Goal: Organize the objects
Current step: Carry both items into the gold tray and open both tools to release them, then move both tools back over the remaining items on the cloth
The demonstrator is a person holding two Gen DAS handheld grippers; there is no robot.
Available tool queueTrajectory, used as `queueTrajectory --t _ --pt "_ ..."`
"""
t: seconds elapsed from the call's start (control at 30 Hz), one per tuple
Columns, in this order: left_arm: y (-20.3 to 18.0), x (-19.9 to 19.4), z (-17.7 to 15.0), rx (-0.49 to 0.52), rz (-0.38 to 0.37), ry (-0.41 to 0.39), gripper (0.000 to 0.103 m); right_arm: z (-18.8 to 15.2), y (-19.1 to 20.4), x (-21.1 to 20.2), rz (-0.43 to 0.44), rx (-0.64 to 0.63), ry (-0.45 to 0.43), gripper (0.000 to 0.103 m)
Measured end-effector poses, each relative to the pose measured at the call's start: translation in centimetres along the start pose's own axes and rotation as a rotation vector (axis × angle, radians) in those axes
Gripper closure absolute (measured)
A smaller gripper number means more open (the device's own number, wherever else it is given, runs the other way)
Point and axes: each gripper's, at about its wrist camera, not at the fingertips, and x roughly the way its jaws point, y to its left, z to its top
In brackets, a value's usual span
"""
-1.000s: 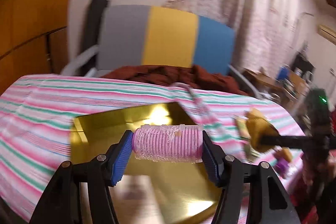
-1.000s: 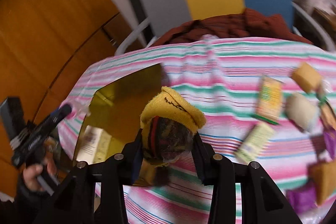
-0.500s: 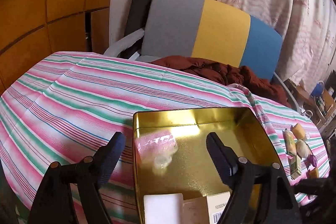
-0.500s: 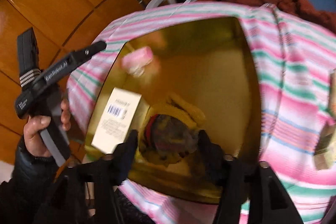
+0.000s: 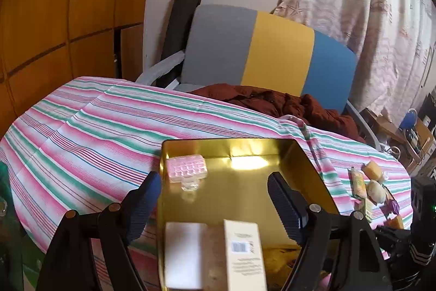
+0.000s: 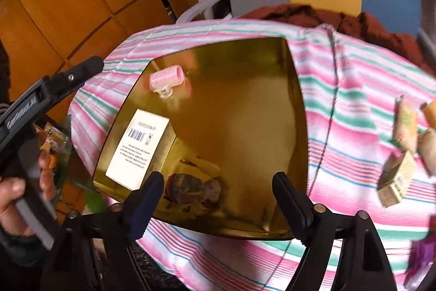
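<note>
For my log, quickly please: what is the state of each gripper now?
Left gripper: open, holding nothing, above the gold tray.
Right gripper: open, holding nothing, above the same tray.

Left wrist view: low, close over near left edge of gold tray (image 5: 308, 162), facing across striped table (image 5: 90, 127) toward chair (image 5: 272, 53) and curtain.

Right wrist view: higher, tilted steeply down onto tray (image 6: 297, 111), near edge close below; left gripper (image 6: 90, 67) seen at left.

Shared: tray, pink roller (image 5: 186, 168) (image 6: 166, 78), white box (image 5: 244, 252) (image 6: 137, 146), chair, small items at right.
</note>
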Motion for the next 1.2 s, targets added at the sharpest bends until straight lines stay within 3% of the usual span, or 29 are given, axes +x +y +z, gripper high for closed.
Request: queueTrajectory --t 0.1,0.23,0.43,0.53,0.77,1.2 --pt "-1.4 -0.5 -0.6 0.026 0.001 0.013 0.021 0.0 0.6 -0.6 -0.049 -0.03 -0.033 0.02" --pt "-2.9 -0.9 -1.7 0.061 -0.002 0.03 0.021 -0.1 0.7 -1.0 -0.096 -0.038 -0.07 0.009" --pt "-3.7 -1.1 -2.6 0.071 0.033 0.042 0.021 -0.1 0.2 -2.2 -0.182 -0.024 -0.136 0.009" --pt "-3.7 -1.1 -2.8 0.062 0.041 0.046 0.021 -0.1 -0.3 -2.7 -0.199 -0.008 -0.161 0.003" --pt "-4.4 -1.2 -2.8 0.085 0.032 0.041 0.021 -0.5 -1.6 -3.2 -0.23 0.018 -0.168 0.003" --pt "-7.8 -1.7 -2.7 0.156 -0.084 0.024 0.021 -1.6 -6.5 -5.6 -0.349 0.095 -0.166 0.001"
